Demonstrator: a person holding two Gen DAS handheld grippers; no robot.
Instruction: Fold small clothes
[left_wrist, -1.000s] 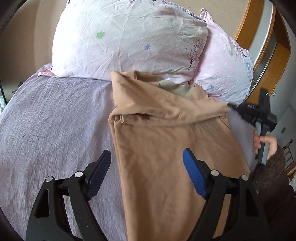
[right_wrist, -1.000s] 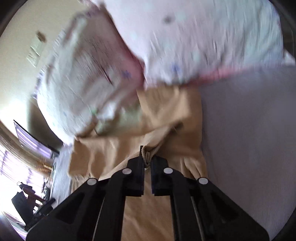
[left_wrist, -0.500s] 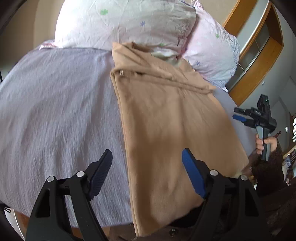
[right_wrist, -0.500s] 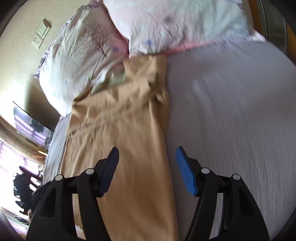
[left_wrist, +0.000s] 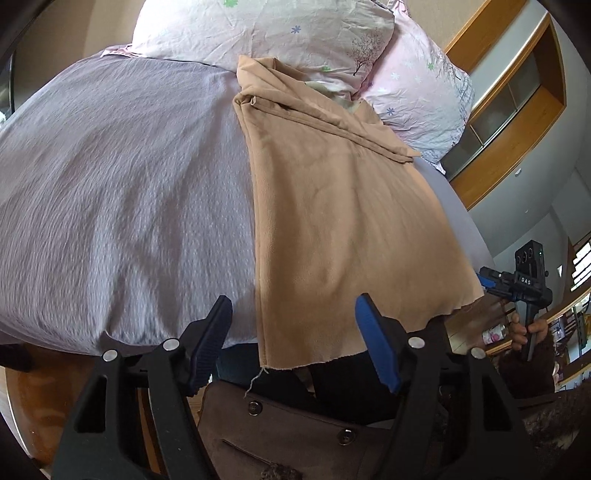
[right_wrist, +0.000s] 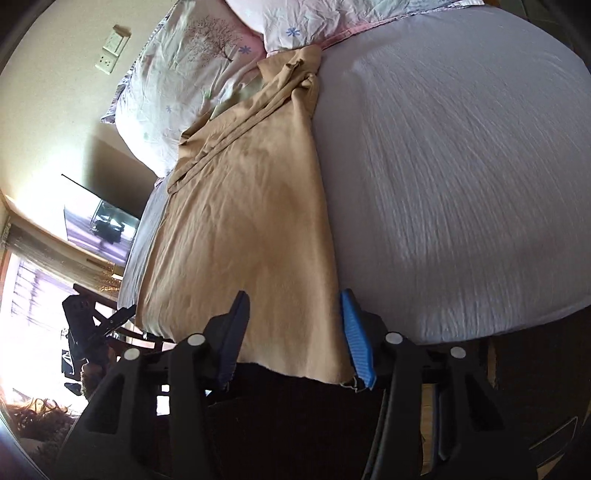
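A tan garment (left_wrist: 343, 206) lies flat and lengthwise on the lilac bed sheet (left_wrist: 122, 206), its folded top edge against the pillows and its raw bottom hem hanging over the bed's near edge. It also shows in the right wrist view (right_wrist: 251, 229). My left gripper (left_wrist: 295, 339) is open and empty, above the hem's left corner. My right gripper (right_wrist: 295, 332) is open and empty, astride the hem's right corner. The right gripper also shows in the left wrist view (left_wrist: 517, 284), off the bed's right side.
Two floral pillows (left_wrist: 266, 29) lie at the head of the bed, also seen in the right wrist view (right_wrist: 192, 74). A wooden cabinet (left_wrist: 517, 96) stands to the right. The person's brown coat (left_wrist: 295, 424) is below the bed edge. A wall-mounted screen (right_wrist: 99, 225) is at the left.
The right gripper let go of the garment's top fold and opened. Both grippers drew back from the pillows to the bed's near edge, over the bottom hem.
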